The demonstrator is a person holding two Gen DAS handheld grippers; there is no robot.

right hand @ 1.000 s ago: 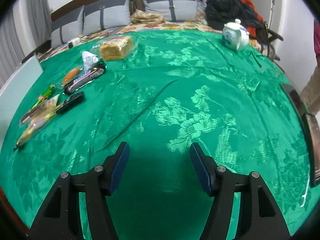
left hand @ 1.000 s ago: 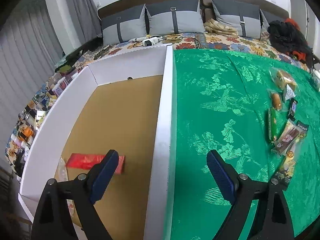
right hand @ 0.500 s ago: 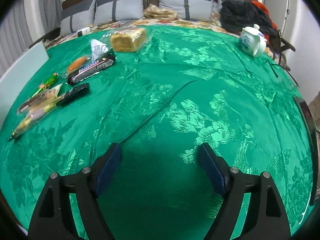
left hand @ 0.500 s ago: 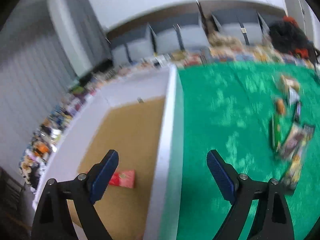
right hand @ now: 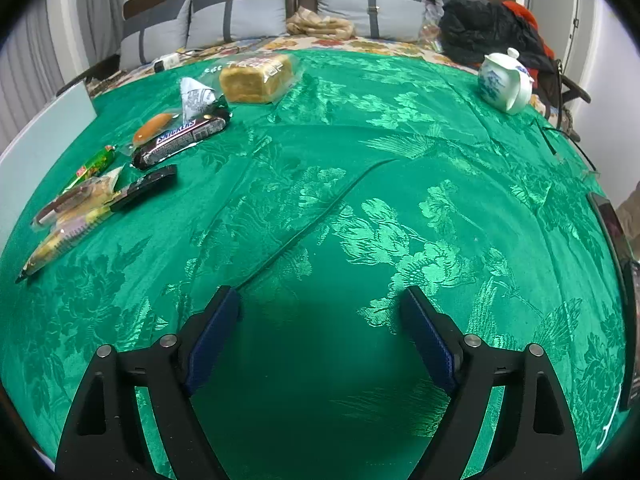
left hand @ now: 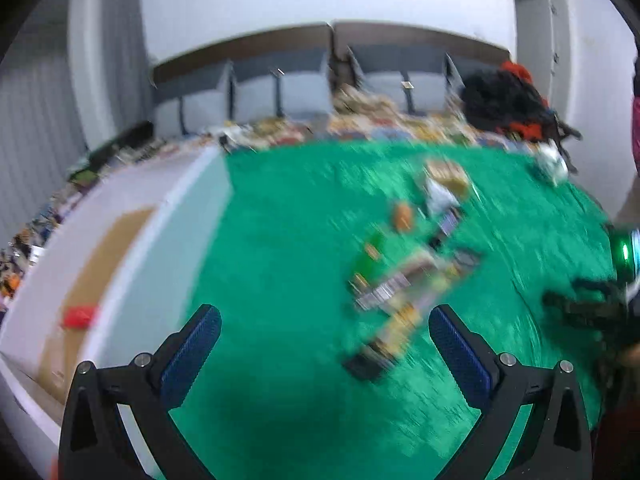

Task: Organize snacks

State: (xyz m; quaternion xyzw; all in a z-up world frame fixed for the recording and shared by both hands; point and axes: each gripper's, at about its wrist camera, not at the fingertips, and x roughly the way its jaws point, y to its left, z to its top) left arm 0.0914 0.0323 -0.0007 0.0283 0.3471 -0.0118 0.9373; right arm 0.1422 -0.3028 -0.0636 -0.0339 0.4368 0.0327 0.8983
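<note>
Several snacks lie in a row on the green cloth [right hand: 360, 168]: a bagged bread loaf [right hand: 256, 76], a Snickers bar [right hand: 180, 140], a small orange bun [right hand: 152, 128], a green packet [right hand: 94, 166] and long wrappers [right hand: 68, 220]. My right gripper [right hand: 319, 294] hovers open over bare cloth, well to their right. The left wrist view is blurred. There my left gripper [left hand: 324, 314] has its jaws opening with nothing between them, just short of the snack pile [left hand: 408, 276]. A white box [left hand: 132, 248] at the left holds a red packet [left hand: 80, 316].
A white and blue teapot [right hand: 504, 80] stands at the far right of the cloth. Grey cushions [right hand: 236, 20] and a dark heap of clothes [right hand: 480, 28] line the back. A dark flat device [right hand: 612, 216] lies at the right edge.
My left gripper has swung right, from over the box wall to the cloth before the snacks, and its jaws are wider. My right gripper's jaws have spread apart.
</note>
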